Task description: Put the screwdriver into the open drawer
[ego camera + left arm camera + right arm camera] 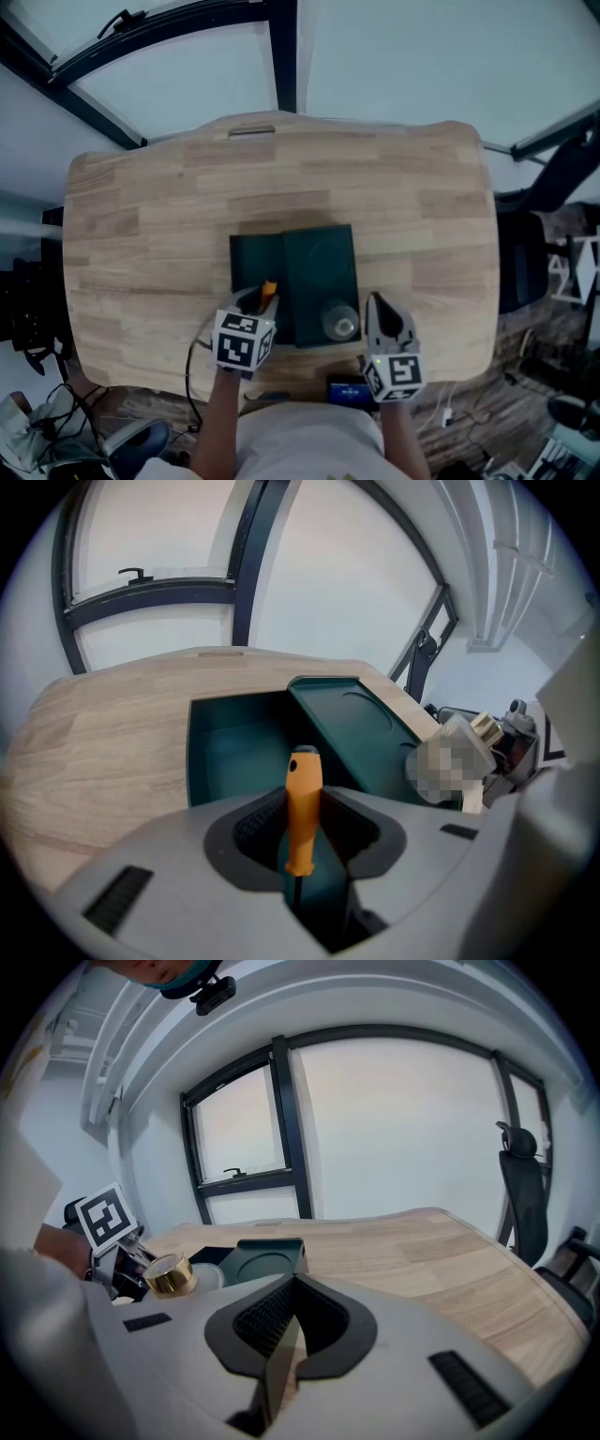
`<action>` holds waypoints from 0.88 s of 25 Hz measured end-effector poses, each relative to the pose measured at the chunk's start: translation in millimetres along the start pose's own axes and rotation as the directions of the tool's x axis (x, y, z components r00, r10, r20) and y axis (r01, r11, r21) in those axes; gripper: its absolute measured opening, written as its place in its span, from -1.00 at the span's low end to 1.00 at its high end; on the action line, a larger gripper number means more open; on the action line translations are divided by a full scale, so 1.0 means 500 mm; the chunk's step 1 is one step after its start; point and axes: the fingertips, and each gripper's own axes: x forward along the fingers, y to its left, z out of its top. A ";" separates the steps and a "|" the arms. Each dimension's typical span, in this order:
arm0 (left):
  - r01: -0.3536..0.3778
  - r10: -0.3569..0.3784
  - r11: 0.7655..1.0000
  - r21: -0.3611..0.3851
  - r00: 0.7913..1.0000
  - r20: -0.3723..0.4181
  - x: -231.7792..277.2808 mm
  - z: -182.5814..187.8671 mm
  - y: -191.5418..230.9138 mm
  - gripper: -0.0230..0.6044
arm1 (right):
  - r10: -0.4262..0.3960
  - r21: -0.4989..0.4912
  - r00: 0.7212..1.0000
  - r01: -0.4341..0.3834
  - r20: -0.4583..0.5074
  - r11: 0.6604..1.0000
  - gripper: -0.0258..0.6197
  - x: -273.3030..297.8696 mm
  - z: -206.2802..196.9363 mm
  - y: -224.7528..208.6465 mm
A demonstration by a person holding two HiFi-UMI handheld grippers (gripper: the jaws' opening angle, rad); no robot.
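Left gripper [259, 298] at the front edge of the table [141, 234], jaws clamped on the orange handle of the screwdriver [268, 292]. In the left gripper view the screwdriver [303, 808] stands handle-end away from the camera, dark shaft running back between the jaws, handle over the near rim of the open drawer [234, 742]. Screwdriver is in the jaws, not in the drawer.

Drawer [255, 264] is the left part of a dark green box [323, 262], sitting centre-front on the table; nothing seen inside it. Box top [352, 728] rises right beside the drawer on its right. A jar [340, 322] with a gold cap sits at the box's front right corner, between the two grippers, apart from the drawer.

Right gripper [373, 302] near the front edge, just right of the jar, jaws pressed together with nothing between them; same in its own view [286, 1335], jar [171, 1276] to its left.

Bare table left of, behind and right of the box, out to all edges. Office chair [525, 253] past the right edge.

Count: 1 screwdriver, 1 box, 1 drawer, 1 jar, 2 grippers, 1 chair.
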 end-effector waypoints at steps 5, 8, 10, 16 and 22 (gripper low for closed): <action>-0.008 0.008 1.000 0.008 1.000 -0.026 0.006 -0.001 0.000 -0.57 | 0.001 0.003 1.000 -0.001 -0.006 1.000 -0.93 0.002 -0.006 0.000; -0.011 0.011 1.000 0.020 0.999 -0.033 0.010 -0.001 -0.002 -0.57 | 0.001 0.004 1.000 -0.001 -0.007 1.000 -0.93 0.002 -0.006 0.000; -0.011 0.012 1.000 0.023 0.999 -0.038 0.012 -0.001 -0.001 -0.57 | 0.001 0.003 1.000 -0.001 -0.008 1.000 -0.93 0.002 -0.006 -0.002; 0.025 -0.025 1.000 -0.002 0.997 -0.069 0.017 0.001 -0.012 -0.57 | 0.000 0.001 1.000 0.000 -0.011 1.000 -0.93 0.003 -0.005 -0.002; 0.029 -0.029 1.000 -0.006 0.996 -0.089 0.038 -0.004 -0.019 -0.57 | 0.001 0.003 1.000 -0.001 -0.008 1.000 -0.93 0.003 -0.004 -0.005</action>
